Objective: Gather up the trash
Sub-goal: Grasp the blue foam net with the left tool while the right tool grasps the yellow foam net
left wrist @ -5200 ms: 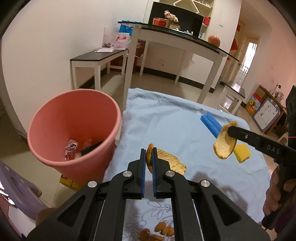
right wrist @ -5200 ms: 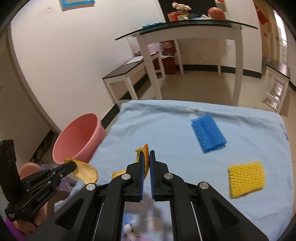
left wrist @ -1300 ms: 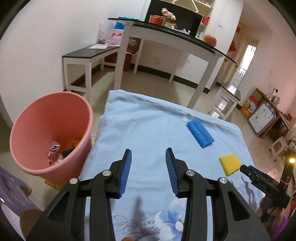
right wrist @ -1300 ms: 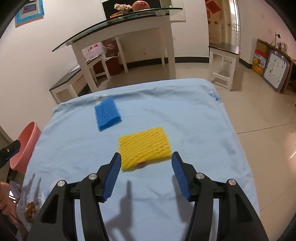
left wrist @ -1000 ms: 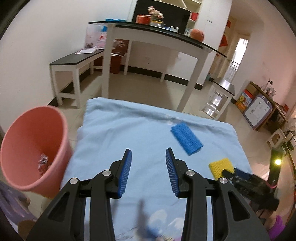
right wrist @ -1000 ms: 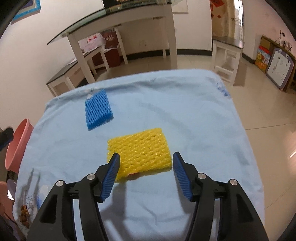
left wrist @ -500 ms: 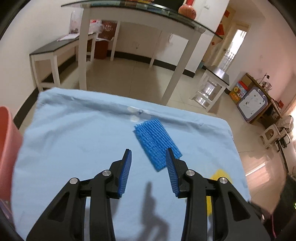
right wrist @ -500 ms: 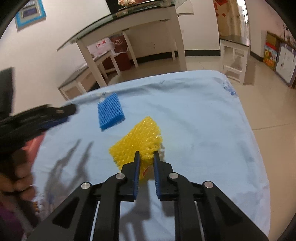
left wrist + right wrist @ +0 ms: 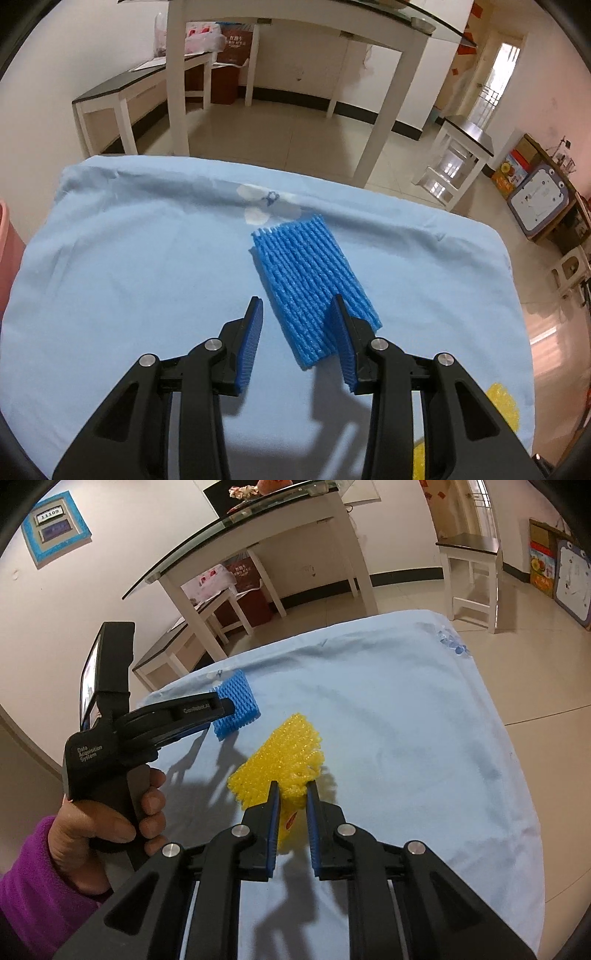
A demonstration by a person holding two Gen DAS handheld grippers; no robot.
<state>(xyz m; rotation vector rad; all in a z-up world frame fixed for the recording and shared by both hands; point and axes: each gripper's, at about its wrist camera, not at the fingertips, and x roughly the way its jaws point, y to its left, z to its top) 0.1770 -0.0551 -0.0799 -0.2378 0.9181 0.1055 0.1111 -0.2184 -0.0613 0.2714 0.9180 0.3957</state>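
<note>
A blue foam net lies flat on the light blue cloth. My left gripper hovers over the net's near end with its jaws closing. The right finger overlaps the net and a gap shows beside the left finger. In the right wrist view, the left gripper reaches the same blue net, held by a hand in a purple sleeve. My right gripper is shut on a crumpled yellow foam net, whose far part is tilted up off the cloth.
A sliver of the pink bin shows at the cloth's left edge. Beyond the far edge stand a white glass-topped table, a low bench and a stool on the tiled floor. The yellow net shows at lower right.
My left gripper has moved forward and down from beside the bin to the blue net, jaws narrowing. My right gripper shut on the yellow net and lifted its edge.
</note>
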